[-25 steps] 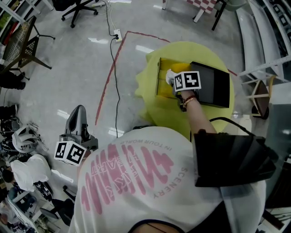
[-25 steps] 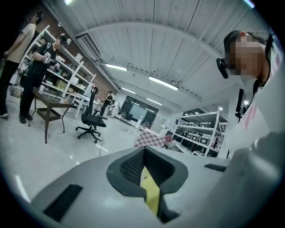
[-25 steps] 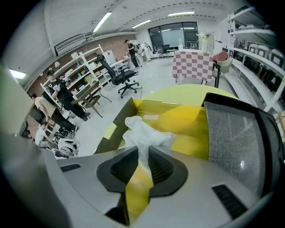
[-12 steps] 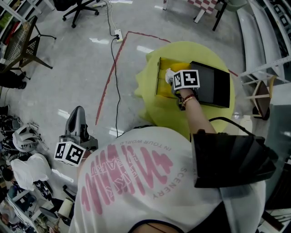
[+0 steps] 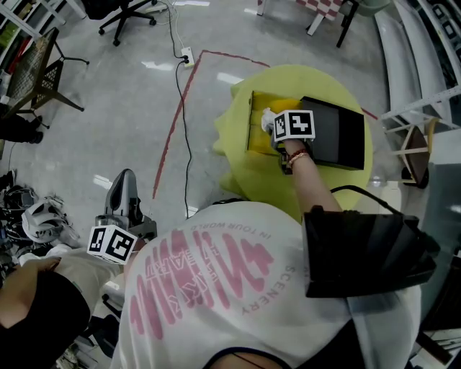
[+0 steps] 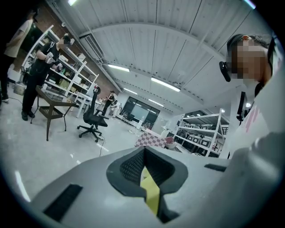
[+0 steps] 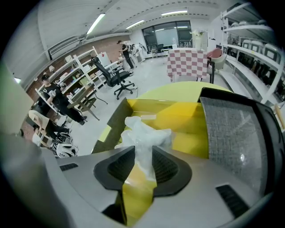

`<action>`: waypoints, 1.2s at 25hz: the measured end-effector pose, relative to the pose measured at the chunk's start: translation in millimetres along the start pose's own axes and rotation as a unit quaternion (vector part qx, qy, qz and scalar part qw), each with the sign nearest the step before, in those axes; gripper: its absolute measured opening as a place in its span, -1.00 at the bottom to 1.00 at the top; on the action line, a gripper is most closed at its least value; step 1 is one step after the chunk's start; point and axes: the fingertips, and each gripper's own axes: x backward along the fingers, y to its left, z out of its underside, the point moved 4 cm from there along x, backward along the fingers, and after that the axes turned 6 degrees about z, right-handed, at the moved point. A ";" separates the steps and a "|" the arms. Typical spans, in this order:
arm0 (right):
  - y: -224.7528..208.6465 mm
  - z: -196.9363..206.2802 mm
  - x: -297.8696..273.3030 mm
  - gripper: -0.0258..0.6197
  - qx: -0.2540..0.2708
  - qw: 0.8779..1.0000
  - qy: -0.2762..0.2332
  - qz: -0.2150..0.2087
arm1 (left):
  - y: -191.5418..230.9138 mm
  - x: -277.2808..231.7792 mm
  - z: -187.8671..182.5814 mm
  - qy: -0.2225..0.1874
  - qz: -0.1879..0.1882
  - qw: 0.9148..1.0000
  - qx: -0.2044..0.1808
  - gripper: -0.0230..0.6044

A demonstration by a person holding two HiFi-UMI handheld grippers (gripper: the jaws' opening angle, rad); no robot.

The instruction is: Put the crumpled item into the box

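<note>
A yellow open box [image 5: 261, 119] with its black lid [image 5: 335, 133] folded back stands on a round yellow table [image 5: 245, 173]. My right gripper [image 5: 277, 130] points steeply down into the box. In the right gripper view the white crumpled item [image 7: 144, 132] sits between the right gripper's [image 7: 143, 153] fingertips, over the box's yellow inside [image 7: 187, 118]. Those jaws have just been opening and now stand wide, with the item loose in the gap. My left gripper [image 5: 124, 189] hangs low at the left over the floor, its jaws [image 6: 143, 153] together and empty.
A red tape line [image 5: 169, 137] and a black cable [image 5: 184, 144] run across the grey floor beside the table. Another person [image 5: 43, 303] stands at the lower left. Office chairs [image 5: 126, 14] and a mesh side table [image 5: 36, 72] stand further off. Shelving [image 5: 418, 115] lines the right side.
Another person has come into the lower left of the head view and now hides the white bags there. Both grippers have stayed where they were.
</note>
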 end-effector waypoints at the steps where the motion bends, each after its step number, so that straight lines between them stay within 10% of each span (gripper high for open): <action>1: -0.4 -0.4 0.6 -0.56 -0.003 1.000 0.000 0.001 | -0.5 -0.1 -0.4 0.001 0.000 1.000 0.000 -0.90; 20: -2.5 -1.7 52.1 -0.54 -0.113 0.984 -0.116 -0.068 | -22.5 -10.6 2.6 0.007 0.050 0.999 -0.007 -0.90; 24: 4.5 -1.2 88.8 -0.65 -0.168 0.958 -0.194 -0.125 | -34.9 -9.1 -0.2 0.005 0.080 0.997 -0.014 -0.90; 30: 3.1 -1.6 176.1 -0.88 -0.203 0.886 -0.368 -0.195 | -55.9 -6.7 -7.7 0.010 0.123 0.992 -0.022 -0.90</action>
